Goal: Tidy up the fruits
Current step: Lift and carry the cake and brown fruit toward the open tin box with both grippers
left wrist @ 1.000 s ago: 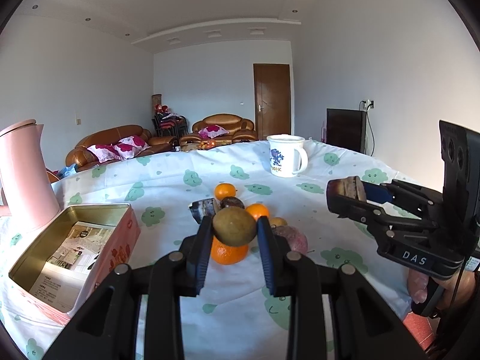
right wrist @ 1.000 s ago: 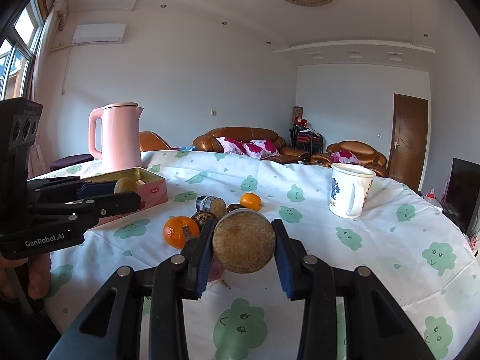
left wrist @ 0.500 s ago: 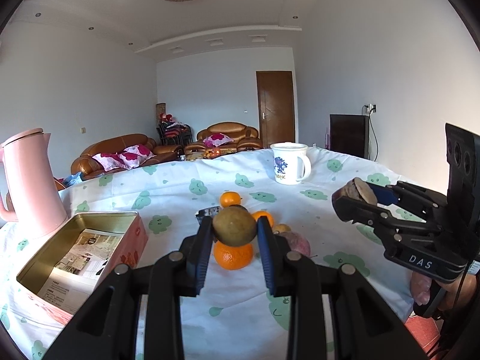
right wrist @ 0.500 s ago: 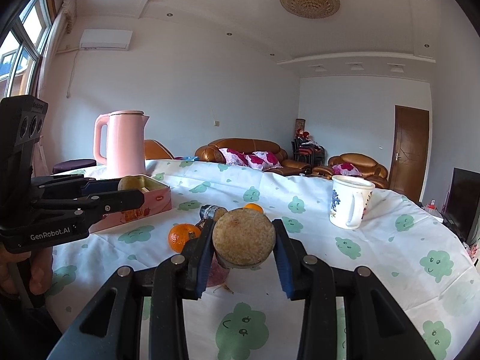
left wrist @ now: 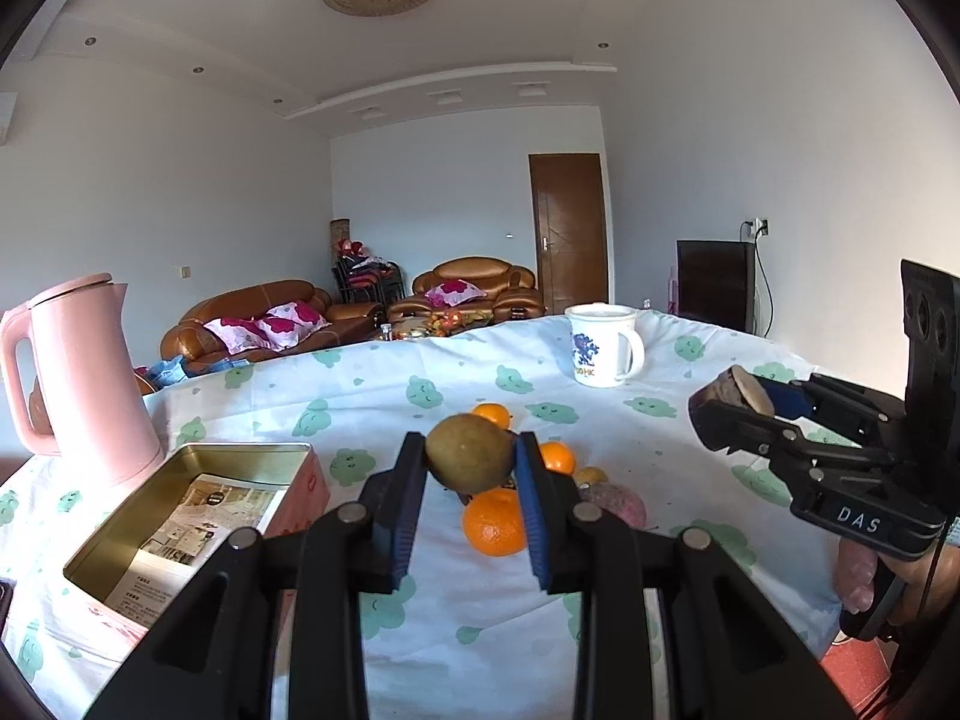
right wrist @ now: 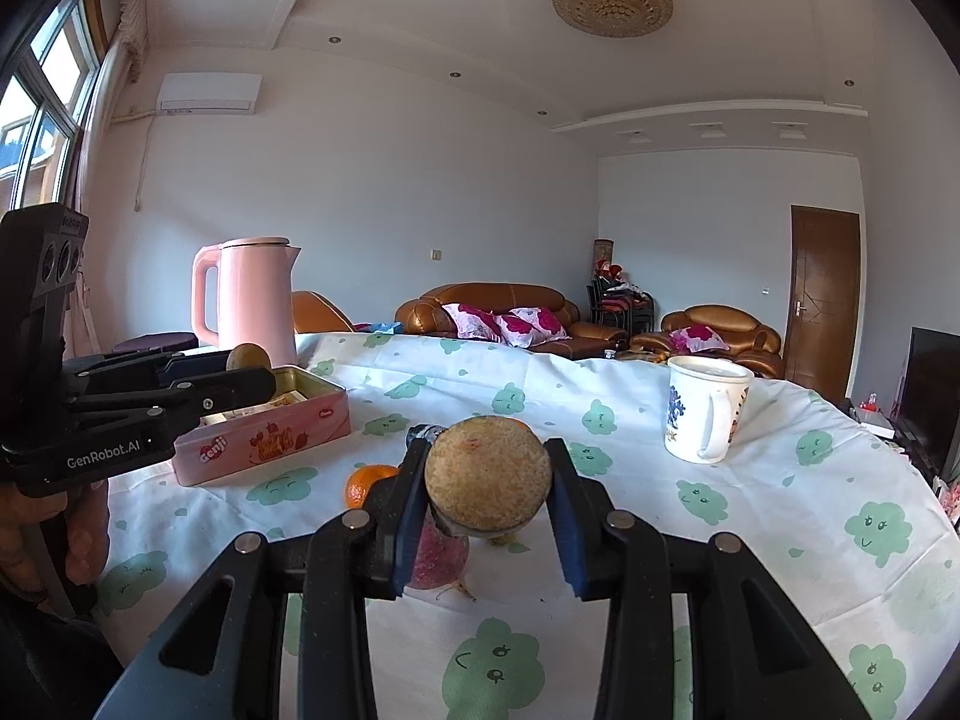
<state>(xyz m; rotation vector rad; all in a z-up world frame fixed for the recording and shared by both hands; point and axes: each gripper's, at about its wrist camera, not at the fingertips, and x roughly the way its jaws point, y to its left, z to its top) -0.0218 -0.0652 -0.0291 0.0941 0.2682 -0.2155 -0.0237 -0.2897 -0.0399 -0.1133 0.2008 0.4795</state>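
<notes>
Fruit (left wrist: 469, 461) clamped in left claw (left wrist: 469, 468)

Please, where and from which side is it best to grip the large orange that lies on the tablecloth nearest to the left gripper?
Probably across the widest middle of the large orange, coming from above. It is round, so opposite sides give an even hold. A pink fruit lies close on one side; place the fingers on the other two sides.

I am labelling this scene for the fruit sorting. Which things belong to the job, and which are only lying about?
Part of the job:
- green-brown fruit in the left claw
- cut brown fruit in the right claw
- oranges on the table
- open tin, the likely container

Only lying about:
- pink kettle
- white mug
- sofas
</notes>
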